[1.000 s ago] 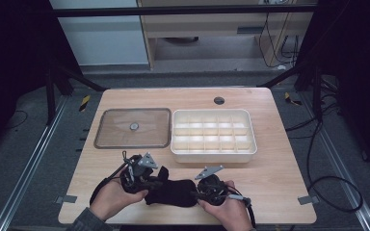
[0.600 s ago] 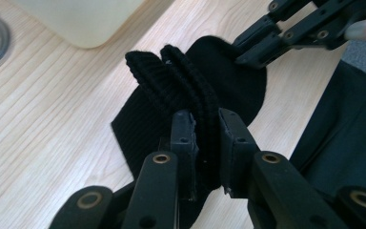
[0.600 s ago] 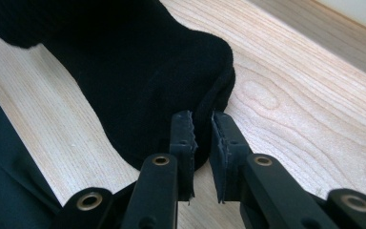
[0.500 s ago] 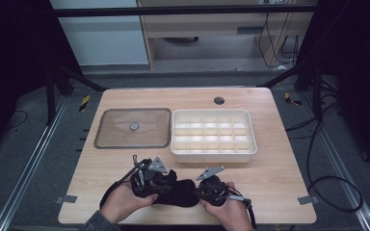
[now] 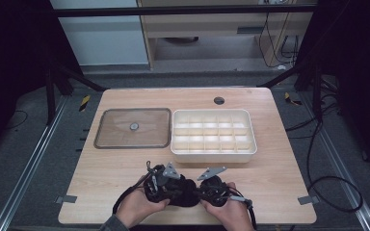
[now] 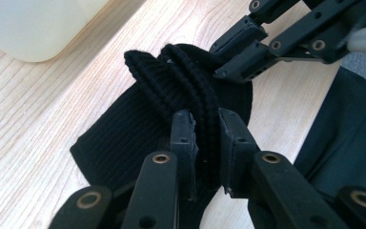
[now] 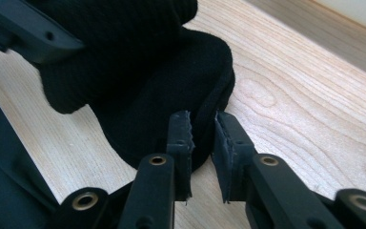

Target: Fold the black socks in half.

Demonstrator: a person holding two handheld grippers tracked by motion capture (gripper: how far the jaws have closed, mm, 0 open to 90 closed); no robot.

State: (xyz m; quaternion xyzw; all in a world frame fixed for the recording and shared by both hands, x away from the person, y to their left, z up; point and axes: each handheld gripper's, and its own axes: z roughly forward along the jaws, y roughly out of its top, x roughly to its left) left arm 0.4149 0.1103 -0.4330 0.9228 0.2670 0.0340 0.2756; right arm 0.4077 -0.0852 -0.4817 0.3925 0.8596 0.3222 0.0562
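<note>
Black ribbed knit sock (image 6: 171, 109) at the wooden table's (image 5: 279, 178) near edge, pinched shut in left gripper (image 6: 207, 128), now shifted inward. Right gripper (image 7: 203, 129) jaws just reopening slightly, apparently gripping the edge. Folding underway.

Pale wooden tabletop (image 5: 279, 173). Bearing a clear lid (image 5: 133, 128) at left, a white compartment tray (image 5: 213, 135) just beside it, a black knitted sock (image 5: 184, 190) near the front edge.
</note>
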